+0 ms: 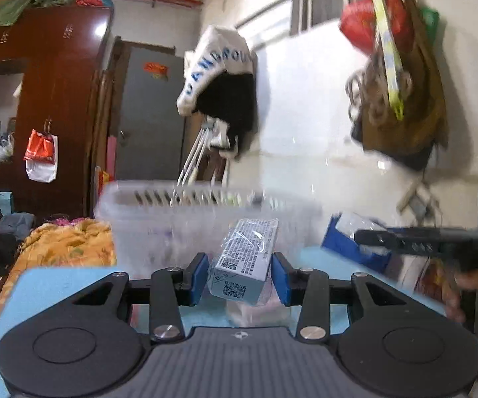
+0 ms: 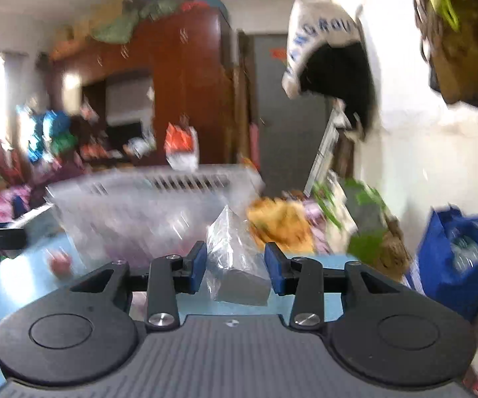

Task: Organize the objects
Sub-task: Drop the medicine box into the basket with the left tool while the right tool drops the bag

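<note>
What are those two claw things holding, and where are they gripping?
The left gripper holds a plastic-wrapped box by its long sides, near the lower end. The right gripper holds a similar wrapped box the same way.

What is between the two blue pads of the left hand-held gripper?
A plastic-wrapped box with QR codes, seen in the left wrist view of the left hand-held gripper.

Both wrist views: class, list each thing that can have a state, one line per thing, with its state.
Left gripper: shut on a wrapped box.
Wrapped box: lifted, tilted, between the blue fingers.
Right gripper: shut on a plastic-wrapped grey packet.
Plastic-wrapped grey packet: held, pointing up.
Clear slotted basket: upright on the blue table, blurred.
Grey door: closed.
</note>
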The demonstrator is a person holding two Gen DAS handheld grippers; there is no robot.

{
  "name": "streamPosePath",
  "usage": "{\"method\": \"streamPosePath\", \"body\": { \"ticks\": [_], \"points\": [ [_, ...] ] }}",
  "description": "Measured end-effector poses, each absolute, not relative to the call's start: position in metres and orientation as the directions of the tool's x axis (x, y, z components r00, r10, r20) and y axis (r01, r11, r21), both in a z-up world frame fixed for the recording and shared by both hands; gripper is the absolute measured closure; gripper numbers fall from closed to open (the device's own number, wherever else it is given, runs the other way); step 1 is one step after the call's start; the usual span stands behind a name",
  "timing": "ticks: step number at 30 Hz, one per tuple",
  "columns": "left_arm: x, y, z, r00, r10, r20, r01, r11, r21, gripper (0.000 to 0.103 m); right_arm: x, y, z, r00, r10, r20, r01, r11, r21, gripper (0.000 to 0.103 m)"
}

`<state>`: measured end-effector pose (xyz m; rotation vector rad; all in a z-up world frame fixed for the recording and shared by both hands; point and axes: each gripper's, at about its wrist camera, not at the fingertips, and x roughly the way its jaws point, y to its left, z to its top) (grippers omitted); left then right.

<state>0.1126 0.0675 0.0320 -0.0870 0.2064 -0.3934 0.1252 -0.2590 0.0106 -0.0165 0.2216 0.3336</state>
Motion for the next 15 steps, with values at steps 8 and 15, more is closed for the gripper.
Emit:
{"method": "streamPosePath", "body": {
  "ticks": [8, 15],
  "points": [
    [0.199, 0.073, 0.103, 0.931, -0.271, -0.244, 0.238, 0.959, -0.156, 0.057, 0.186, -0.18, 0.082, 0.89, 0.383, -0.246, -0.415, 0.906, -0.088, 0.061],
    [0.249, 0.084, 0.089, 0.91, -0.22, -0.351, 0.153, 0.966, -0.208, 0.02, 0.203, -0.165, 0.071, 0.902, 0.375, -0.215, -0.406, 0.906, -0.12, 0.0]
  ]
}}
